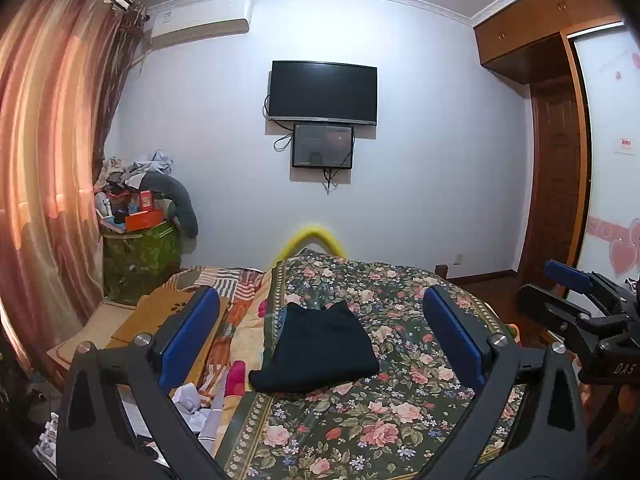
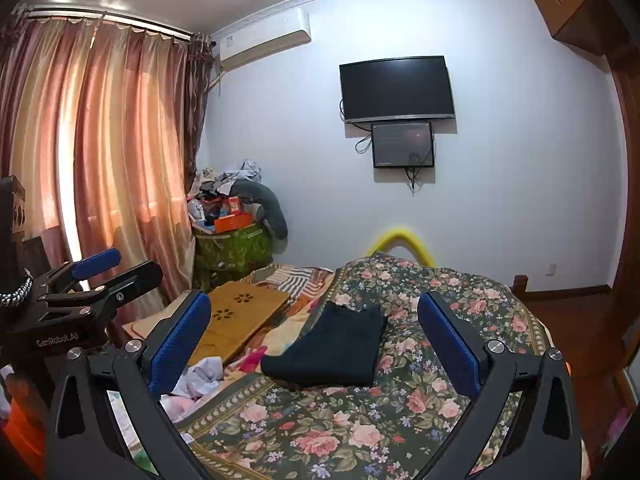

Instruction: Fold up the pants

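Note:
Dark folded pants (image 1: pixel 318 350) lie flat in a compact rectangle on the floral bedspread (image 1: pixel 380 420). They also show in the right wrist view (image 2: pixel 340 348). My left gripper (image 1: pixel 320 336) is open and empty, held above and short of the pants. My right gripper (image 2: pixel 316 336) is open and empty too, also back from the pants. The right gripper shows at the right edge of the left wrist view (image 1: pixel 580 300); the left gripper shows at the left edge of the right wrist view (image 2: pixel 100 276).
A wooden lap tray (image 2: pixel 236 320) and striped bedding lie left of the pants. White crumpled cloth (image 2: pixel 200 376) lies at the bed's left edge. A heaped green bin (image 2: pixel 232 248) stands by the curtain (image 2: pixel 100 160). A yellow bed rail (image 2: pixel 400 240) is behind.

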Motion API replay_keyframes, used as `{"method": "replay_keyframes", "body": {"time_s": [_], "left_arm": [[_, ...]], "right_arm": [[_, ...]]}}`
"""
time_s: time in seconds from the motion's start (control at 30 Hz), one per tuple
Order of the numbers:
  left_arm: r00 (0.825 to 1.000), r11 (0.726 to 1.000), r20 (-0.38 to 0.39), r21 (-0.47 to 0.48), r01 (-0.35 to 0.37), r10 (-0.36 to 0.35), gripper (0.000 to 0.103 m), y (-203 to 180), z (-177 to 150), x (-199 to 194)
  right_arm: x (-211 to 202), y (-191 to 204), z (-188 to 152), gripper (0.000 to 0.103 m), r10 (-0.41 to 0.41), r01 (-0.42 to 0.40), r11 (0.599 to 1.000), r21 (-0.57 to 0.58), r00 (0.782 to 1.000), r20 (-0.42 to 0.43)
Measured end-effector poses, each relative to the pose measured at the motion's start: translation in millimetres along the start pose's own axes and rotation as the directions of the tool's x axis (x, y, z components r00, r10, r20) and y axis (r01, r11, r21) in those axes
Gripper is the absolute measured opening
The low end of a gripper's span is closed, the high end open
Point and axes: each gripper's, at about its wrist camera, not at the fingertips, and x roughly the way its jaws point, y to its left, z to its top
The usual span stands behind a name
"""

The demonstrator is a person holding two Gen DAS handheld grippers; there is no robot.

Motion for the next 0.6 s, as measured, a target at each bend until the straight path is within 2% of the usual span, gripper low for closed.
{"method": "replay_keyframes", "body": {"time_s": [0.6], "left_arm": [[0.999,1.0,-0.007,0.001,0.031,-0.031,0.103,0.8,0.3,2.8]], "right_arm": [[-0.7,-0.9,0.7,0.103,-0.002,0.002,1.0,0.008,1.0,-0.003]]}}
